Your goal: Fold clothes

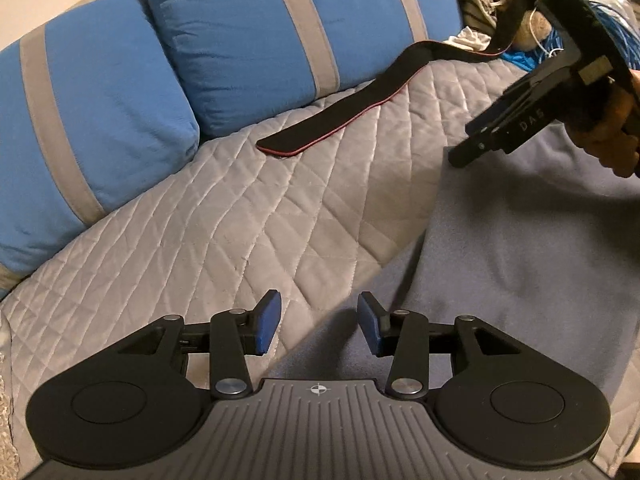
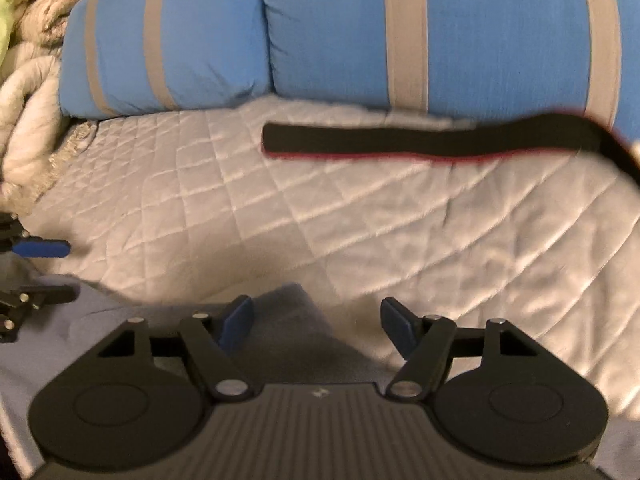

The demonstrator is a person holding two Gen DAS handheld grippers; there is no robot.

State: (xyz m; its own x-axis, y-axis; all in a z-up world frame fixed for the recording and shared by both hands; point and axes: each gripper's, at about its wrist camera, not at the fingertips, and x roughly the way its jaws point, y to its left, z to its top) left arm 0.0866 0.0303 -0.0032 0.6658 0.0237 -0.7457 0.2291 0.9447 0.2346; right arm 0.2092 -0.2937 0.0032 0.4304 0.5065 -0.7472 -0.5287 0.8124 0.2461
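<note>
- Two blue cushions (image 1: pixel 248 40) back our quilted bed (image 1: pixel 224 216); we see the grey-blue garment (image 1: pixel 520 260) spread flat at 4 o'clock.
- Both grippers, left (image 1: pixel 318 324) and right (image 2: pixel 316 326), gape wide, holding nothing.
- We risk pinching quilt along with cloth.

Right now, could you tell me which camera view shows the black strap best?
The right wrist view: the black strap lies side-on across the quilt, though blurred. The left wrist view shows it sharper but foreshortened, running away toward the clutter.
</note>
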